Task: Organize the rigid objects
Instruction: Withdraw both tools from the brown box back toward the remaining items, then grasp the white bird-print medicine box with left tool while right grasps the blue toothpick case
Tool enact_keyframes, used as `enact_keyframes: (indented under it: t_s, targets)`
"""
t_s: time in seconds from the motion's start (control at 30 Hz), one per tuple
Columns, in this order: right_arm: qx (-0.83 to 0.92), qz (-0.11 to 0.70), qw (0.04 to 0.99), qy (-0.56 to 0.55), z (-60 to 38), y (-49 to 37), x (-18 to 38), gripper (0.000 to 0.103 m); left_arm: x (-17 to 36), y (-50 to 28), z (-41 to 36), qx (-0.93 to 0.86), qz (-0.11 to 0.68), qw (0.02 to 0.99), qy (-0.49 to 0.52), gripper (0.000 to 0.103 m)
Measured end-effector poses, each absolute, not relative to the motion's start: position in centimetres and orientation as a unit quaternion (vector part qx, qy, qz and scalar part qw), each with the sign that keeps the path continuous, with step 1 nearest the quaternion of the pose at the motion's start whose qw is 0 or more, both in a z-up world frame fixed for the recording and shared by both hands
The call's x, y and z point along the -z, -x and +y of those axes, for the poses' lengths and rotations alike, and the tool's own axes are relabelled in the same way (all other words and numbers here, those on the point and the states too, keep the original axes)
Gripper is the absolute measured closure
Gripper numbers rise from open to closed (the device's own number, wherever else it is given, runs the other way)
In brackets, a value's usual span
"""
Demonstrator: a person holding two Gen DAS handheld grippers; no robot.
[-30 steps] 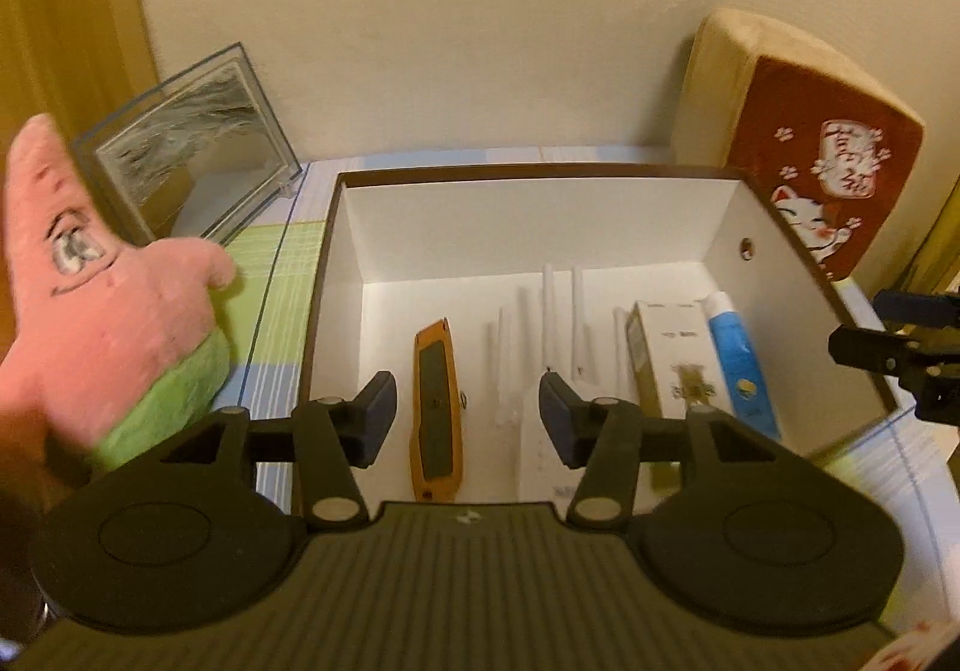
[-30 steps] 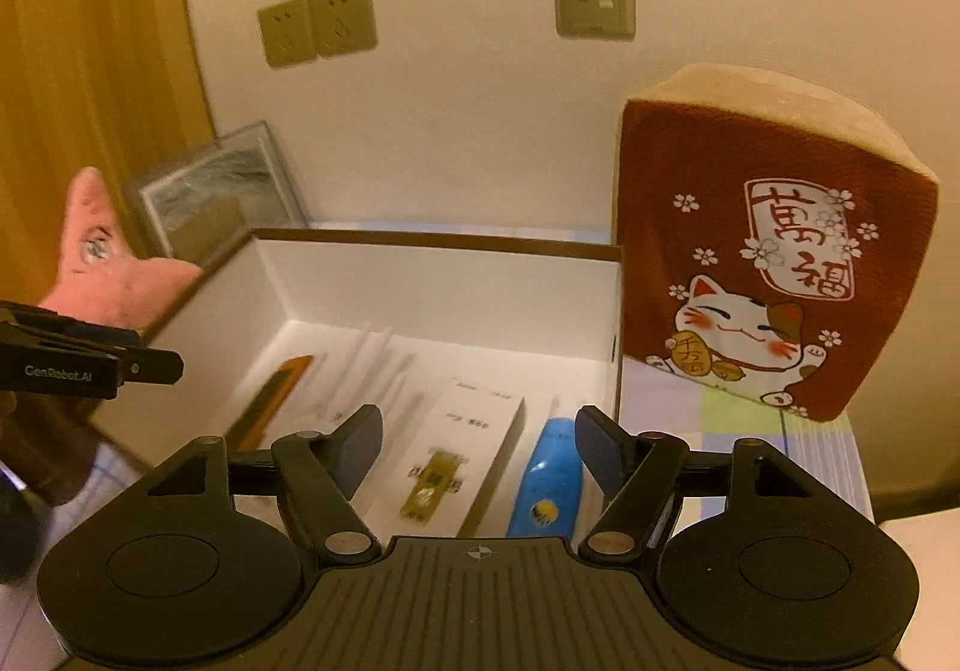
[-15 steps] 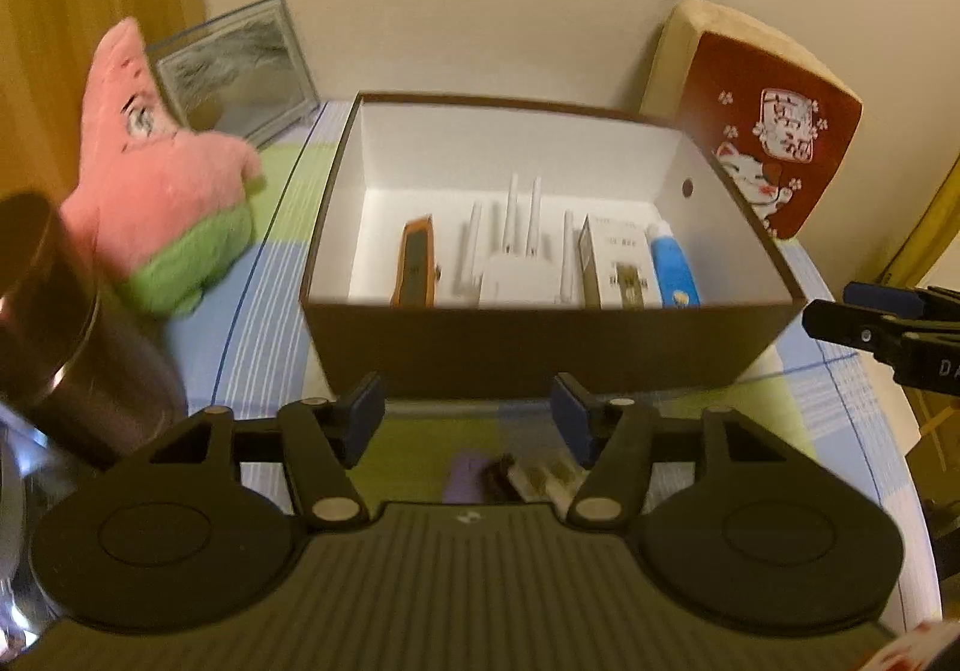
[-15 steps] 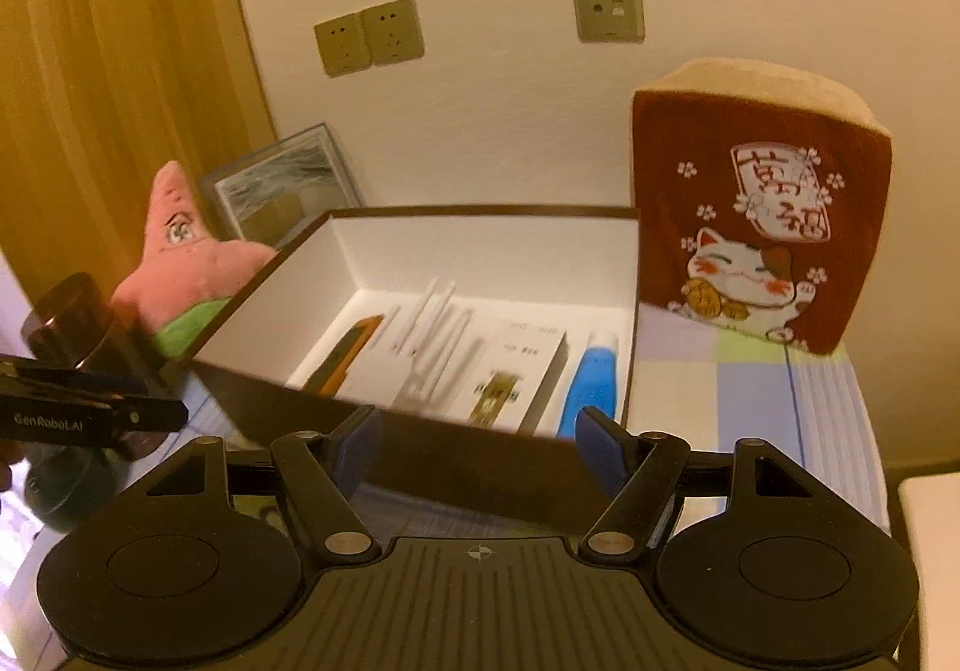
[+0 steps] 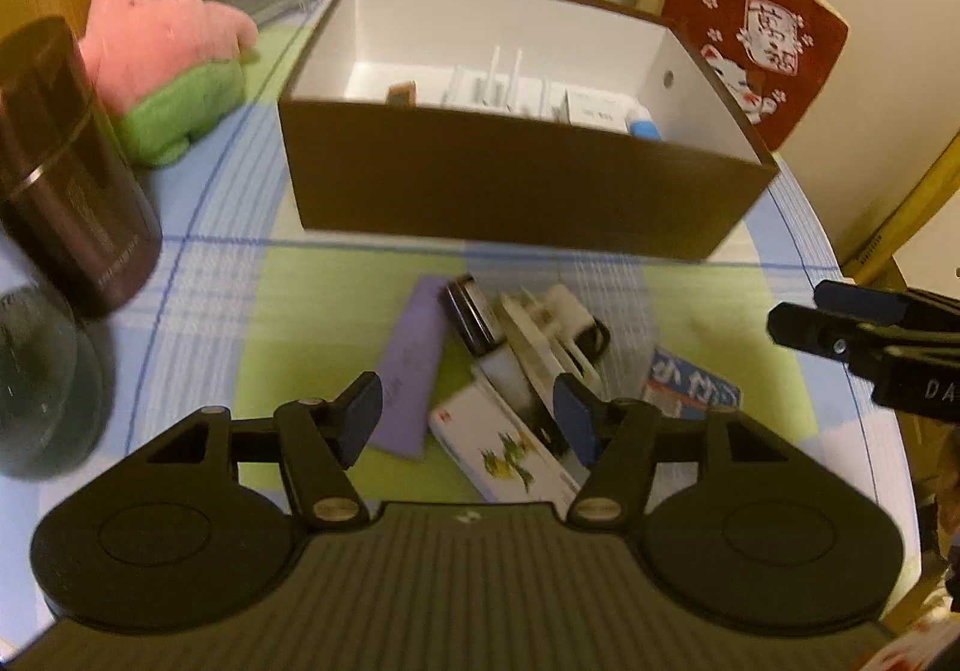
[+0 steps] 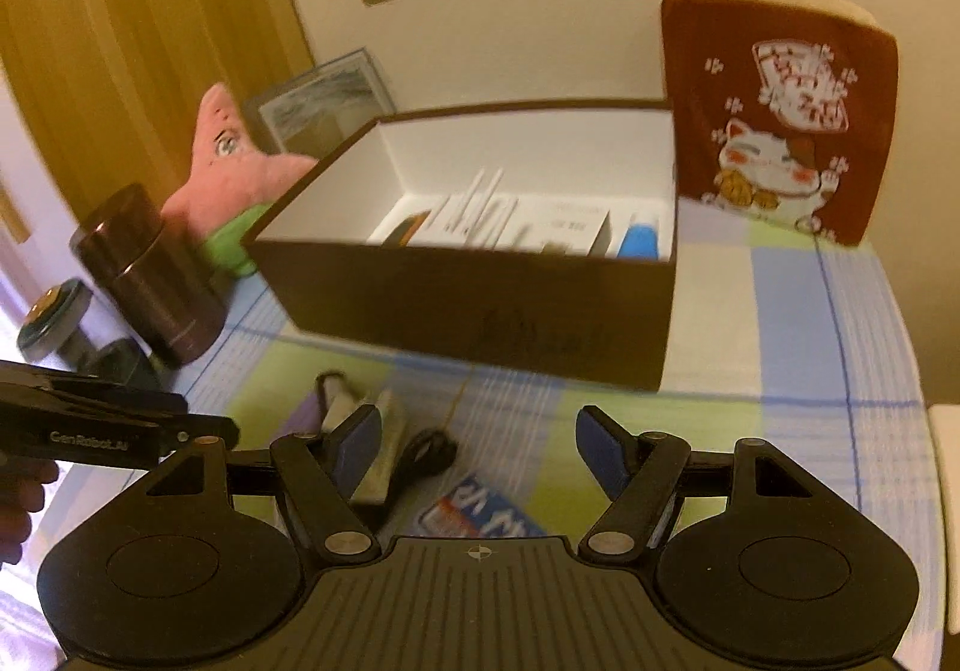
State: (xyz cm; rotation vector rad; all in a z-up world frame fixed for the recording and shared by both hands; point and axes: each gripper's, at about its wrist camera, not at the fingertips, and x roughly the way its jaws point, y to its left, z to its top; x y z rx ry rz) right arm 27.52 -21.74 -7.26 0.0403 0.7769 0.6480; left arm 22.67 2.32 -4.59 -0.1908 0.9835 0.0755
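Left tool (image 5: pixel 468 414): jaws apart, nothing gripped, above the loose pile on the desk (image 5: pixel 312 311). Under it, left to right: purple case (image 5: pixel 414 365), dark jar (image 5: pixel 471 320), white plug (image 5: pixel 552 323), printed carton (image 5: pixel 504 449). Beyond the pile, brown box (image 5: pixel 510 191). Right tool (image 6: pixel 478 446): jaws wide, empty, over a blue packet (image 6: pixel 486 509) near the same pile.

A round table under a blue, green and white checked cloth (image 5: pixel 336 275) carries an open brown cardboard box with white inside (image 5: pixel 516 191) at the far middle. Left stand a dark cylindrical canister (image 5: pixel 66 173) and a pink star-shaped plush (image 5: pixel 162 53); a red lucky-cat cushion (image 6: pixel 780 113) stands far right; near lie a flat purple case (image 5: pixel 414 365) and small cartons (image 5: pixel 510 449)
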Motion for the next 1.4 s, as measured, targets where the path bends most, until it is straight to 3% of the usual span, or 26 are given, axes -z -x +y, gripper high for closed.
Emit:
enact_keyframes:
  t_s: [0.63, 1.4]
  targets:
    - [-0.318, 0.412, 0.854, 0.026, -22.5, -24.2, 10.6, 0.034, 7.0, -20.5, -0.8, -0.02, 0.505, 0.855, 0.119, 0.044]
    - [-0.349, 0.411, 0.839, 0.075, -22.4, -26.1, 13.0, 0.034, 10.1, -21.5, -1.9, -0.051, 0.526, 0.835, 0.15, 0.044]
